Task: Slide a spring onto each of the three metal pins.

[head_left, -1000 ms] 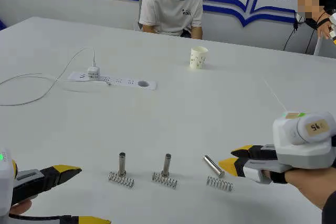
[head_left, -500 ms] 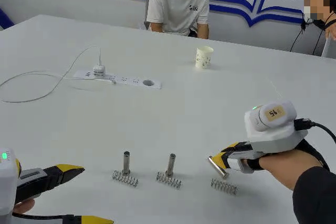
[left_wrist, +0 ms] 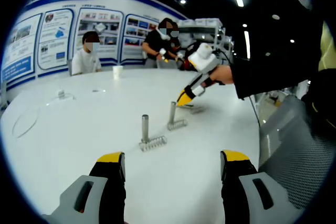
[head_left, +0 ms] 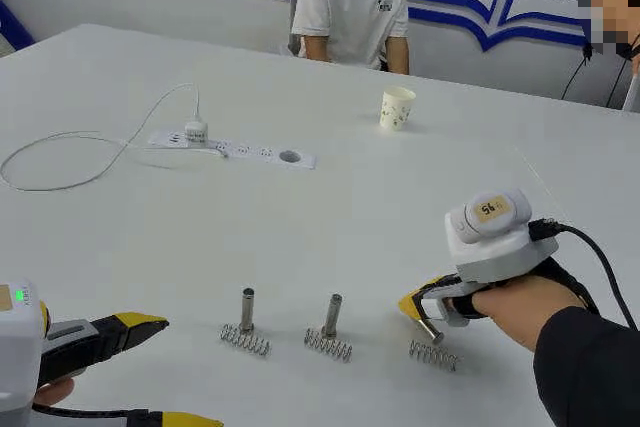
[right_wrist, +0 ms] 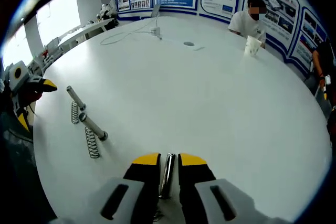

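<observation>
Two metal pins [head_left: 247, 307] [head_left: 332, 314] stand upright on the white table, each with a spring [head_left: 245, 339] [head_left: 328, 345] lying at its foot. A third spring [head_left: 434, 355] lies further right. My right gripper [head_left: 420, 307] is shut on the third pin [head_left: 431, 330], which points down toward that spring; in the right gripper view the pin [right_wrist: 168, 171] sits between the yellow jaws of the right gripper [right_wrist: 168, 160]. My left gripper [head_left: 165, 372] [left_wrist: 172, 161] rests open and holds nothing at the near left, short of the standing pins [left_wrist: 145, 128] [left_wrist: 172, 115].
A white power strip [head_left: 240, 152] with a plug and looping cable lies mid-table on the left. A paper cup [head_left: 396, 107] stands further back. One person sits at the table's far side and another is at the right edge.
My right gripper has moved left and down onto the third pin, which lay tilted on the table, and has shut on it. The left gripper has stayed put; the head camera has shifted.
</observation>
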Motion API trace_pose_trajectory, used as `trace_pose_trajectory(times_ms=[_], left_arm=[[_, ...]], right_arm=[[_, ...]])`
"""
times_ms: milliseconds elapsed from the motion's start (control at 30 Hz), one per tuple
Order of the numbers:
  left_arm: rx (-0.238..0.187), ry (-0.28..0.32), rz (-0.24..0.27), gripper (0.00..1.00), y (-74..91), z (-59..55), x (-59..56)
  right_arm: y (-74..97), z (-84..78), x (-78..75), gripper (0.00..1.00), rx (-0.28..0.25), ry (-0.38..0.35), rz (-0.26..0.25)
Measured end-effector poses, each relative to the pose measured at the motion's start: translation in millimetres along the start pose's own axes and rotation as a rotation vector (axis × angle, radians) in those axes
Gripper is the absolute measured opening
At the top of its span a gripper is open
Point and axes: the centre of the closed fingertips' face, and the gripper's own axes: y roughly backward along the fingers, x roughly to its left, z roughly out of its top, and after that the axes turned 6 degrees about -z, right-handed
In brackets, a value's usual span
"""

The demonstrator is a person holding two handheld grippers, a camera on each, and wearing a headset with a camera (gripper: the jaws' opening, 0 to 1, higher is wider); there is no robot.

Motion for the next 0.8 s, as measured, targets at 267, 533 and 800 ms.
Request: trace_pose_trajectory(times_ms=[267, 533, 800], left_arm=[[-0.001, 0.007, 0.000, 0.75, 0.2, -1.5, 0.4], [0.000, 0.011, 0.002, 0.75, 1.0, -2.7, 1.2], [0.003, 0.016, 0.004, 0.75, 0.6, -4.5, 1.8]], right_arm=[[-3.9, -4.5, -1.0, 0.12, 0.030, -0.013, 0.000], [-7.4, -7.4, -1.5, 0.11, 0.048, -0.015, 0.006], [-8.4, -7.6, -1.3, 0.10, 0.059, -0.009, 0.011]])
